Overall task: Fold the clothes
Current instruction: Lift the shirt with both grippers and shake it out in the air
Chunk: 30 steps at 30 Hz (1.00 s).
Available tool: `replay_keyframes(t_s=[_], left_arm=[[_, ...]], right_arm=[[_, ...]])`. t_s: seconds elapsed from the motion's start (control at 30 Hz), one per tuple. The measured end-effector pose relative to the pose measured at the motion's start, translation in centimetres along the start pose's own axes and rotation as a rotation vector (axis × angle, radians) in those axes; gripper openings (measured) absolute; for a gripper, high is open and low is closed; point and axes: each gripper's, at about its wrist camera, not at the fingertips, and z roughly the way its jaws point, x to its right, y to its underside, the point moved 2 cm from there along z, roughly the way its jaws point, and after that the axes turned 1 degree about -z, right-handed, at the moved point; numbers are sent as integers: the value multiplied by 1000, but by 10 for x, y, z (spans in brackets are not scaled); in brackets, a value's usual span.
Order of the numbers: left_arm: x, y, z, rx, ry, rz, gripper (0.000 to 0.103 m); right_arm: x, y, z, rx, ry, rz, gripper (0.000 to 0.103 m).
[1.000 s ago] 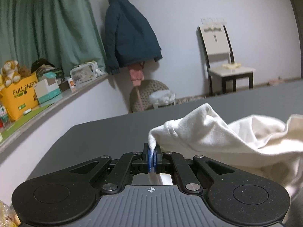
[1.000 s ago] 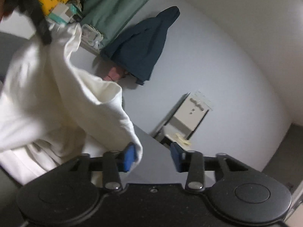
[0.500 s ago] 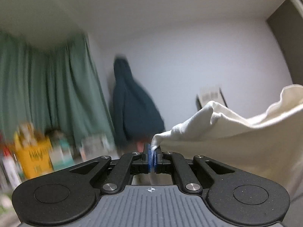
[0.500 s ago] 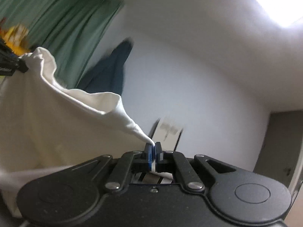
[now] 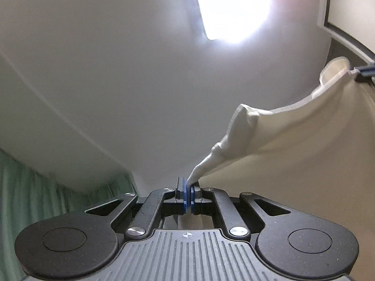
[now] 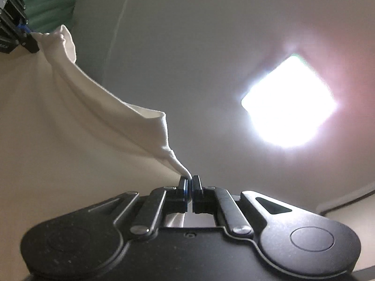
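Observation:
A cream-white garment [image 5: 293, 140] hangs stretched in the air between my two grippers. My left gripper [image 5: 188, 183] is shut on one corner of its edge, and the cloth runs up and to the right from there. At the far right of the left wrist view the other gripper [image 5: 365, 70] pinches the opposite corner. In the right wrist view my right gripper [image 6: 190, 179] is shut on a corner of the garment [image 6: 58, 128], which spreads to the left up to the left gripper [image 6: 14, 35] at the top left. Both cameras tilt up at the ceiling.
A bright ceiling light [image 5: 232, 4] glares overhead, also the ceiling light [image 6: 288, 103] in the right wrist view. A green curtain [image 5: 35, 199] shows at the lower left, and the curtain [image 6: 49, 0] at the top left of the right wrist view. No table or floor is visible.
Both grippers rose and tilted upward, lifting the garment off the dark table; the views swung from wall and coat to ceiling. The right gripper went from open to shut on a corner.

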Motion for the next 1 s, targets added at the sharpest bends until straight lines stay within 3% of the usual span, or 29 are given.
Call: replay_keyframes(t_s=[0.17, 0.3, 0.4, 0.57, 0.77, 0.87, 1.0], left_arm=[[0, -39, -17, 29, 16, -3, 3], [13, -29, -4, -54, 83, -42, 3], [45, 19, 33, -175, 160, -32, 3], [130, 124, 84, -364, 273, -14, 3], [241, 261, 152, -601, 375, -48, 3], [298, 331, 183, -748, 411, -67, 3], [368, 413, 194, -892, 463, 47, 3]], right_arm=[[25, -16, -17, 5, 45, 7, 4], [2, 11, -15, -83, 4, -18, 4], [-43, 63, 0, -197, -51, -77, 4], [-129, 169, 32, -381, -123, -142, 4], [-253, 325, 77, -571, -225, -293, 4], [-308, 397, 87, -692, -342, -353, 4], [-367, 476, 82, -837, -492, -407, 4]])
